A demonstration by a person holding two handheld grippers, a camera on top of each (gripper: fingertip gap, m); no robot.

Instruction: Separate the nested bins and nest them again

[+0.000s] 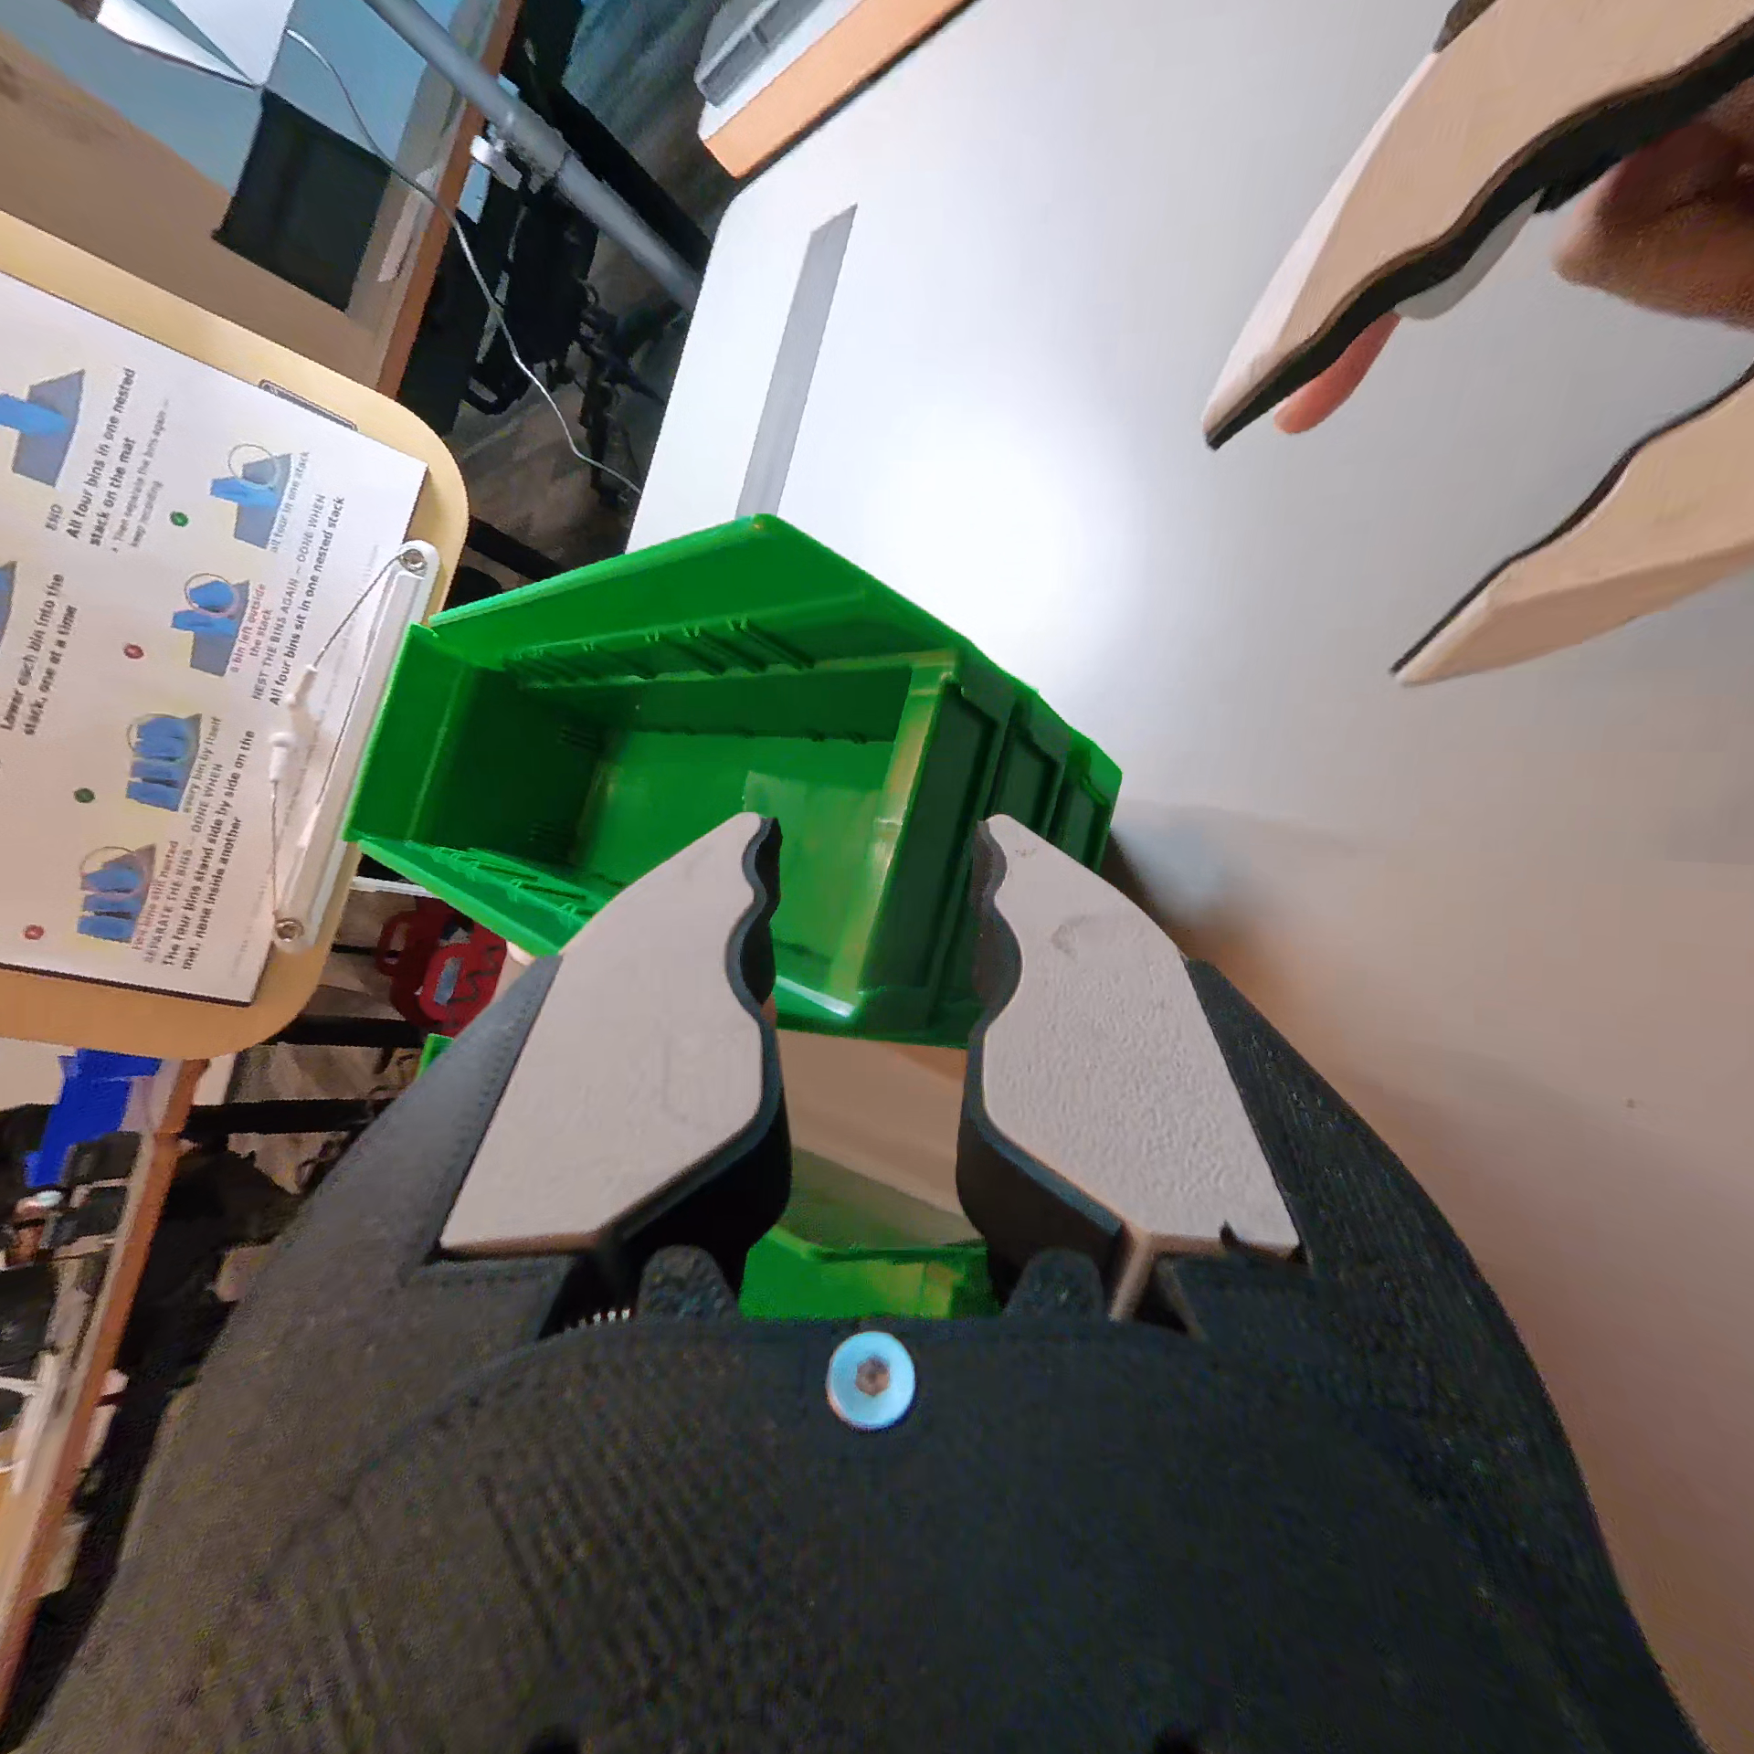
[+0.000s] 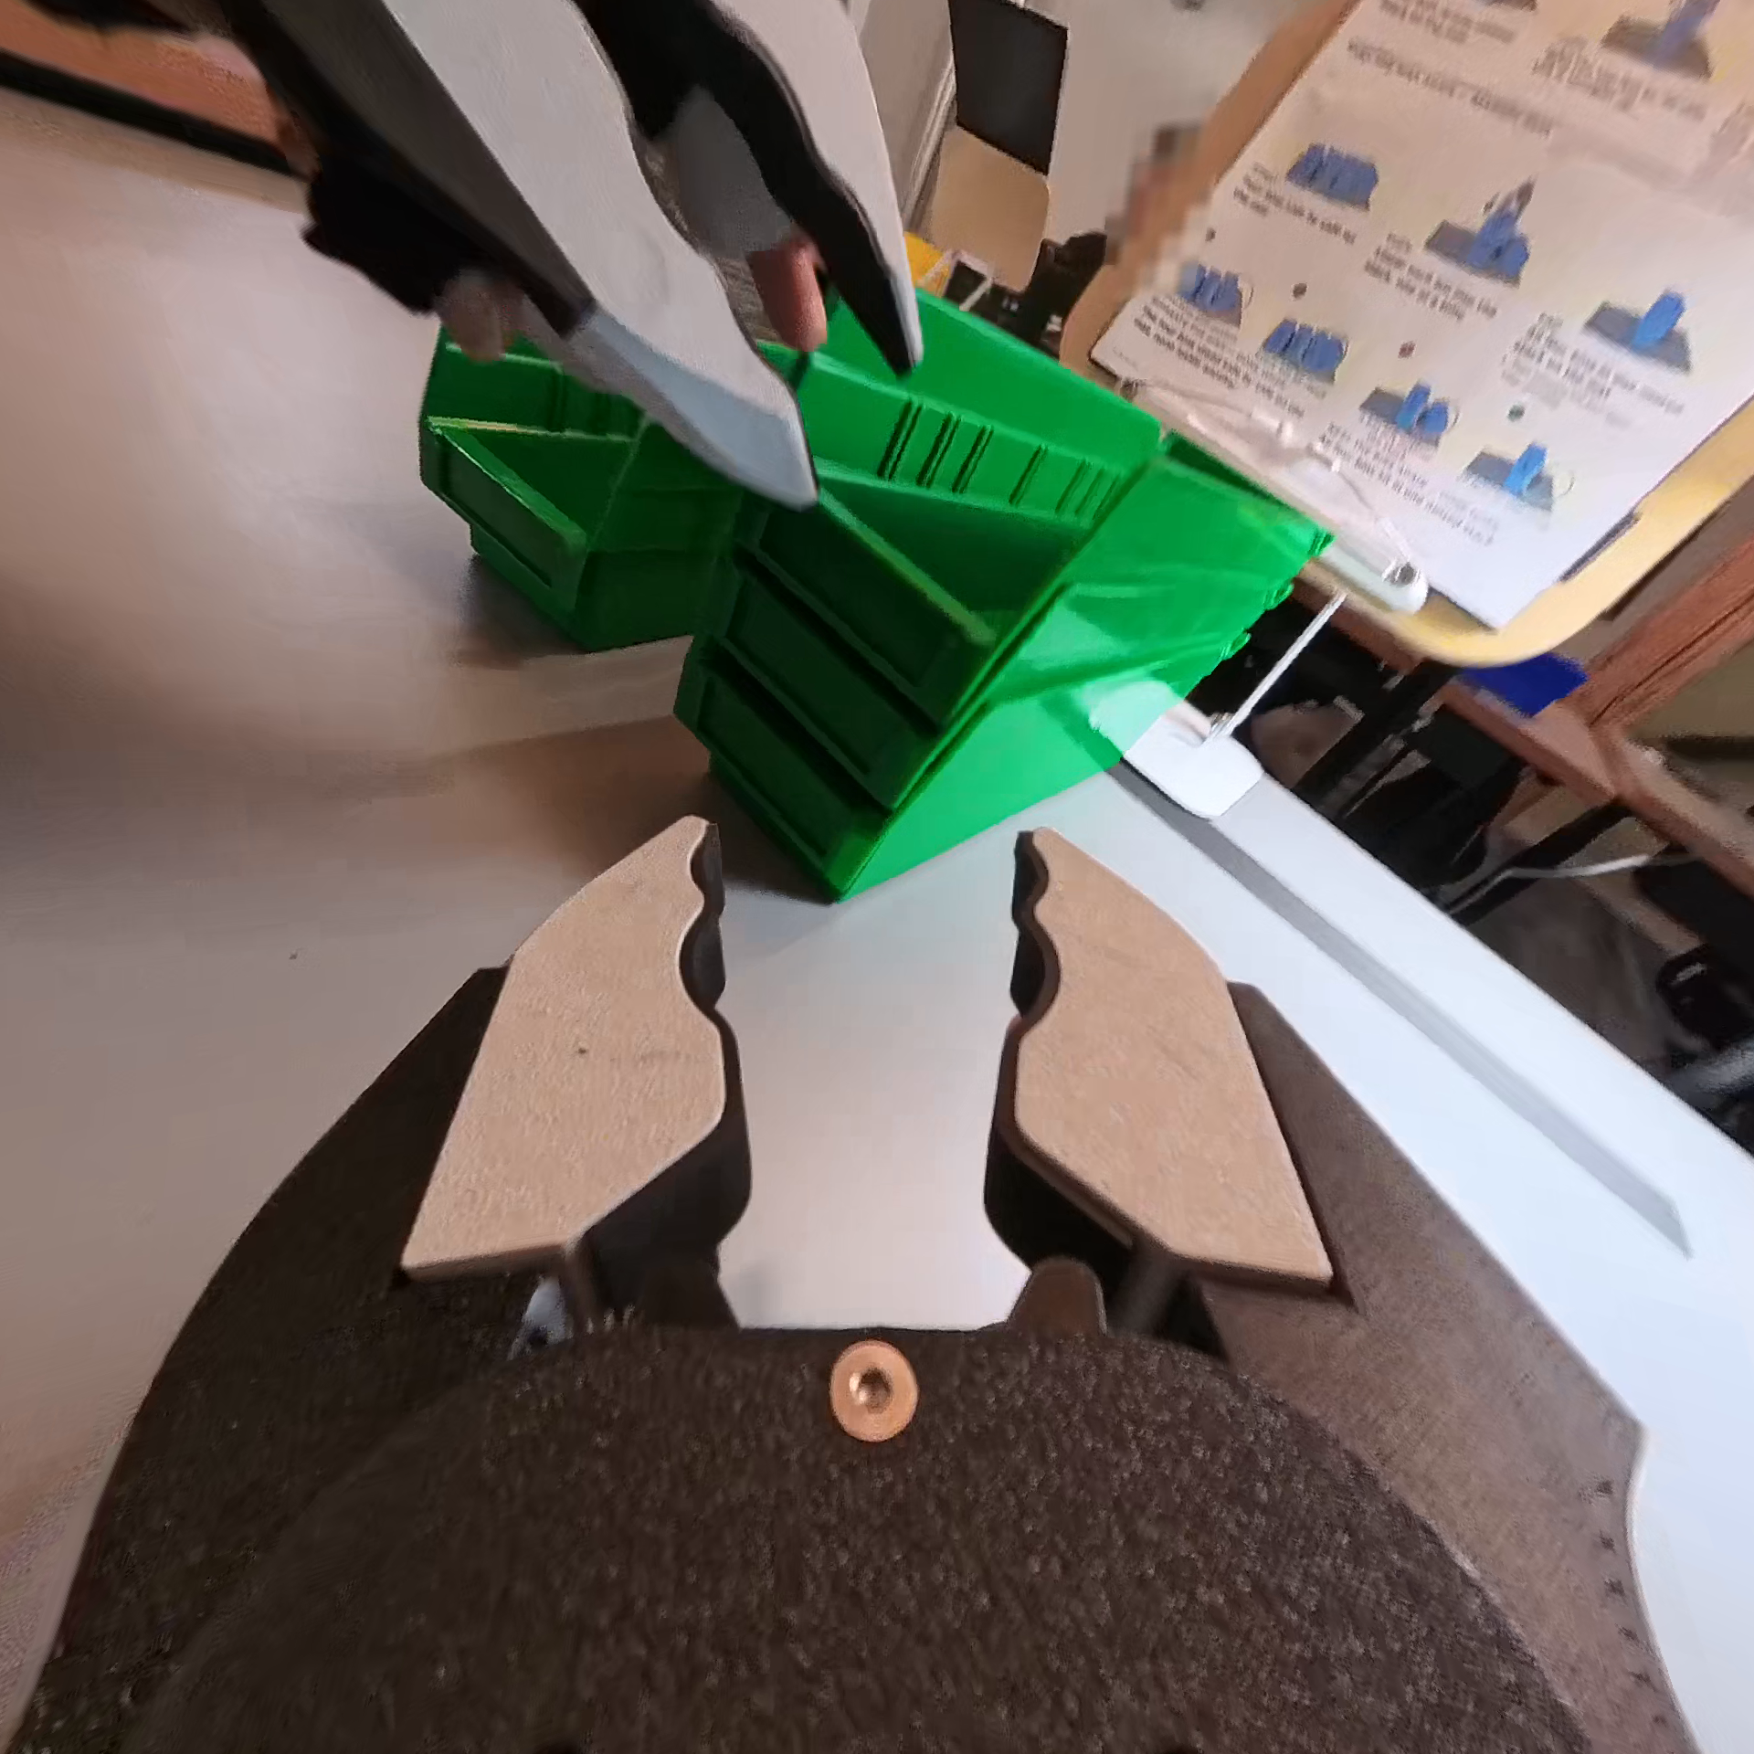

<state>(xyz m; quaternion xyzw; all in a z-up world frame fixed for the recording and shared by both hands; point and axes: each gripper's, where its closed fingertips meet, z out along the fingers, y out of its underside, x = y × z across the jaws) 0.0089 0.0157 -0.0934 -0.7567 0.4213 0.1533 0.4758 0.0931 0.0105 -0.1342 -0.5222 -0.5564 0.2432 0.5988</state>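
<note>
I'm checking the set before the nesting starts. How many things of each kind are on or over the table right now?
Green bins nested in the stack: 3
Green bin beside the stack: 1
Grippers, left gripper and right gripper: 2
Instruction sheet on its board: 1
Total: 7

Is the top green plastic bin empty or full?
Empty: the top green plastic bin shows bare floor and walls inside.

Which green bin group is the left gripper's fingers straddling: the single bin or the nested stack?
The nested stack, nearer the instruction sheet. The left gripper hangs over its top bin; the single bin sits apart, beside it.
</note>
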